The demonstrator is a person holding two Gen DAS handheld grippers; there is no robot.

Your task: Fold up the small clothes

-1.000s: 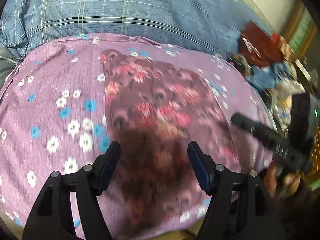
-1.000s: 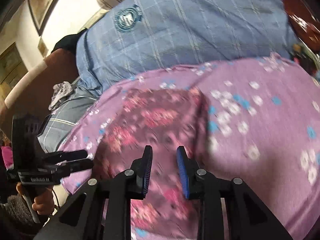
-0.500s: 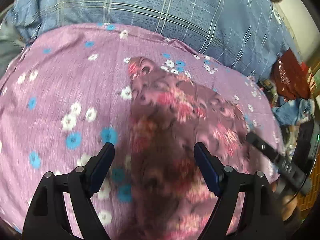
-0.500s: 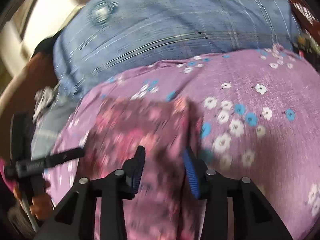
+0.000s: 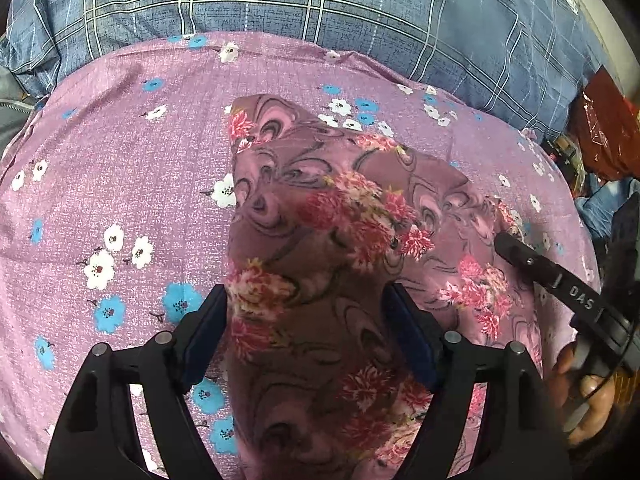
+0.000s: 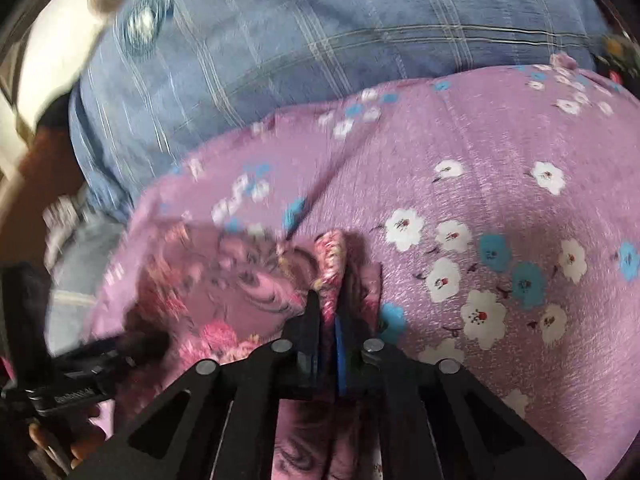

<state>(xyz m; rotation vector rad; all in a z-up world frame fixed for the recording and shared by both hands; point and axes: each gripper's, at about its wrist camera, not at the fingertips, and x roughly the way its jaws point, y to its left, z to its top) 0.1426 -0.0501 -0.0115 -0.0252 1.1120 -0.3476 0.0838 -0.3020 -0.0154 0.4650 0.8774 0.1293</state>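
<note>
A small mauve garment [image 5: 320, 220] with pink flowers and swirls lies on a purple flowered sheet [image 5: 120, 160]. My left gripper [image 5: 306, 312] is open, its jaws wide on either side of a raised fold of the garment. My right gripper [image 6: 330, 312] is shut on a pinched edge of the garment [image 6: 240, 276]. The right gripper also shows in the left wrist view [image 5: 544, 272], at the garment's right edge. The left gripper shows in the right wrist view [image 6: 120, 348] at the lower left.
A blue plaid cloth [image 5: 320, 4] covers the bed behind the purple sheet; it also shows in the right wrist view [image 6: 320, 28]. Red and mixed clutter [image 5: 604, 132] lies at the far right. A brown headboard or chair edge [image 6: 36, 184] is at the left.
My right gripper has closed onto the garment's edge and bunched it up. My left gripper has moved in so the garment's fold sits between its open jaws.
</note>
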